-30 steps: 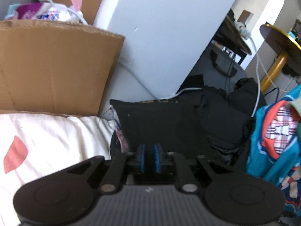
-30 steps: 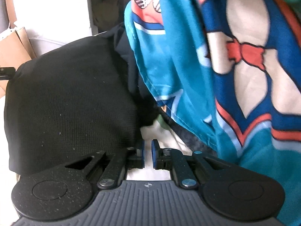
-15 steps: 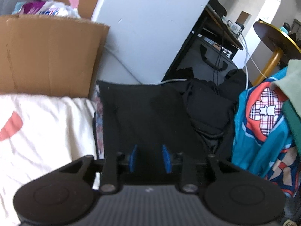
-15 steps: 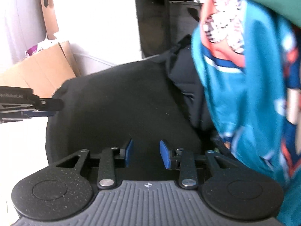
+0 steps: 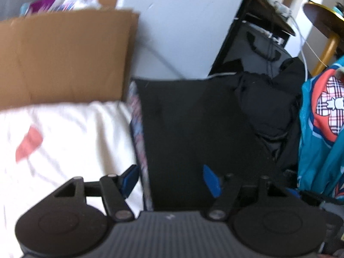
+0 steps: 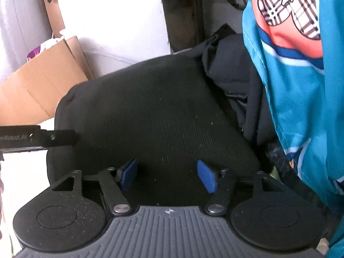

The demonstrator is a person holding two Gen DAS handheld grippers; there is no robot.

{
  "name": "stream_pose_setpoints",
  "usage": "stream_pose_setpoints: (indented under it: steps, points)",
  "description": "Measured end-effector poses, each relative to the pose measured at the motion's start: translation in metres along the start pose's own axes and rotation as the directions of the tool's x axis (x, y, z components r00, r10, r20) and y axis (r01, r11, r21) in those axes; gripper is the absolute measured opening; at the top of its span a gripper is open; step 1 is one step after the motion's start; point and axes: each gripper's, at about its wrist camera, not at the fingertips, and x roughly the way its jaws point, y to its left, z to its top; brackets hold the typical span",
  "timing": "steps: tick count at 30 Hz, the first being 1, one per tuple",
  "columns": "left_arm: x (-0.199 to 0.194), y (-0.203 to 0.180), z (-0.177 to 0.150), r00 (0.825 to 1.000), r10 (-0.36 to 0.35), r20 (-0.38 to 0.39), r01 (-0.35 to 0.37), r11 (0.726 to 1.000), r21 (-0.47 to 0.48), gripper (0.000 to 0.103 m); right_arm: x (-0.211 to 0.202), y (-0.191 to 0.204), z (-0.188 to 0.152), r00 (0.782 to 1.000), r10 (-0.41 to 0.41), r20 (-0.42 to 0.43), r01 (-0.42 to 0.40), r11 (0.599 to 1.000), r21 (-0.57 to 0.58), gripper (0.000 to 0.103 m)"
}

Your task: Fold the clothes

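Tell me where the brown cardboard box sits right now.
In the left wrist view the brown cardboard box stands upper left, behind the white bedding and left of the folded black garment. In the right wrist view it is at the left edge.

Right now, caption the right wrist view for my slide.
Open right gripper poised over folded black garment, teal patterned garment hanging alongside.

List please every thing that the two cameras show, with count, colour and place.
folded garment: one, black, centre, on the bedsheet
crumpled clothes: a pile, black, behind the garment on the right
patterned garment: one, teal with orange and plaid print, far right
bedsheet: one, white with a red patch, left
cardboard box: one, brown, back left
round table: one, dark top, yellow leg, back right
left gripper: blue fingers open
right gripper: blue fingers open
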Motion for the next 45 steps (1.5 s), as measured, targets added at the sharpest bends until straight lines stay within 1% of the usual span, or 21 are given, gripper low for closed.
stream_pose_setpoints:
  steps: [3,5,9,10,13,17,20,22,23,24,26,28,30,33,35,38,41,45]
  points:
    - [-0.009,0.003,-0.001,0.999,0.021,-0.04,-0.022,1.0,-0.019,0.067,-0.004,-0.003,-0.001,0.999,0.004,-0.047,-0.004,1.0,0.011,0.072]
    - [-0.021,0.003,0.007,0.998,0.034,-0.054,-0.035,0.999,-0.018,0.066,-0.009,-0.006,0.003,0.996,0.002,-0.086,0.002,0.999,0.05,0.072]
    - [-0.052,0.003,0.026,0.996,0.054,-0.066,-0.055,0.998,-0.019,0.067,-0.028,-0.005,0.02,0.993,0.02,-0.113,-0.007,0.993,0.12,0.073]
    - [-0.061,0.003,0.032,0.996,0.065,-0.067,-0.066,0.998,-0.017,0.068,-0.034,-0.003,0.026,0.993,0.023,-0.116,-0.009,0.992,0.123,0.075]
    - [-0.087,0.005,0.049,0.991,0.09,-0.095,-0.092,0.996,-0.018,0.07,-0.052,0.003,0.043,0.992,0.03,-0.121,-0.013,0.99,0.138,0.087]
    - [-0.124,0.006,0.069,0.988,0.104,-0.118,-0.107,0.994,-0.022,0.074,-0.075,0.009,0.064,0.989,0.034,-0.143,-0.011,0.987,0.162,0.089]
    - [-0.15,0.008,0.083,0.985,0.125,-0.121,-0.129,0.991,-0.022,0.079,-0.092,0.014,0.08,0.986,0.047,-0.159,-0.019,0.985,0.173,0.094]
    - [-0.168,0.009,0.092,0.982,0.136,-0.128,-0.14,0.99,-0.027,0.083,-0.104,0.017,0.091,0.984,0.053,-0.168,-0.023,0.984,0.177,0.095]
    - [-0.176,0.009,0.097,0.982,0.137,-0.131,-0.142,0.989,-0.03,0.085,-0.11,0.019,0.097,0.983,0.055,-0.173,-0.023,0.983,0.18,0.096]
    - [-0.184,0.009,0.102,0.981,0.137,-0.135,-0.142,0.989,-0.034,0.088,-0.116,0.021,0.102,0.982,0.057,-0.178,-0.024,0.983,0.183,0.097]
    - [-0.199,0.009,0.11,0.982,0.115,-0.148,-0.123,0.991,-0.048,0.092,-0.127,0.023,0.112,0.98,0.062,-0.187,-0.026,0.981,0.193,0.101]
    - [-0.214,0.008,0.117,0.982,0.109,-0.156,-0.117,0.992,-0.047,0.096,-0.14,0.026,0.122,0.98,0.065,-0.191,-0.025,0.979,0.202,0.102]
    - [-0.228,0.006,0.124,0.981,0.119,-0.152,-0.127,0.991,-0.042,0.1,-0.151,0.028,0.13,0.978,0.07,-0.195,-0.029,0.978,0.207,0.102]
    - [-0.25,0.004,0.135,0.978,0.137,-0.157,-0.145,0.989,-0.036,0.102,-0.168,0.032,0.142,0.978,0.075,-0.196,-0.031,0.976,0.215,0.102]
    - [-0.264,0.003,0.141,0.974,0.163,-0.156,-0.169,0.985,-0.024,0.102,-0.179,0.034,0.148,0.977,0.075,-0.198,-0.031,0.976,0.217,0.102]
    - [-0.282,0.001,0.147,0.961,0.228,-0.155,-0.232,0.973,-0.008,0.103,-0.195,0.038,0.158,0.977,0.08,-0.197,-0.037,0.976,0.214,0.102]
    - [-0.302,0.004,0.151,0.955,0.255,-0.154,-0.263,0.964,-0.035,0.103,-0.211,0.043,0.167,0.975,0.085,-0.207,-0.042,0.978,0.202,0.102]
    - [-0.327,0.006,0.154,0.944,0.288,-0.162,-0.296,0.955,-0.027,0.103,-0.229,0.054,0.181,0.97,0.103,-0.223,-0.064,0.982,0.175,0.102]
